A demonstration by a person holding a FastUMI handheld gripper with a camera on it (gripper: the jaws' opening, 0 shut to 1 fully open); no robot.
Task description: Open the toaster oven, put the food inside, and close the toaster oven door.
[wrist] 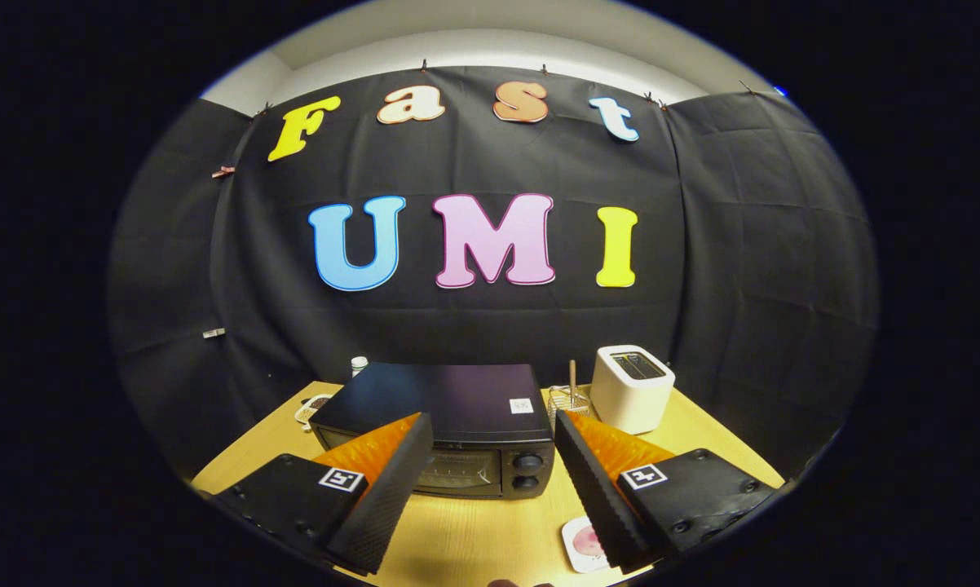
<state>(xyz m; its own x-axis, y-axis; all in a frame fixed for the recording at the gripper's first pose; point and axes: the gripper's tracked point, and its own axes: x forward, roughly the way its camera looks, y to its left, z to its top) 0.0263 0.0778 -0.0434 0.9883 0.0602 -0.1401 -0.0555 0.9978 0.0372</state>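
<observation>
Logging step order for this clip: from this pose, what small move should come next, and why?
Probably lower and advance toward the door top of the black boxy toaster oven. Its door looks closed, the gripper is open and empty with fingers apart above the light wooden table.

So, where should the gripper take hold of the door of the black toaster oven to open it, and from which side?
Grip the top edge of the black toaster oven's glass door, coming from the front, slightly above. The door faces the open gripper and looks shut; its handle cannot be clearly made out, so this is a guess that it hinges at the bottom.
</observation>
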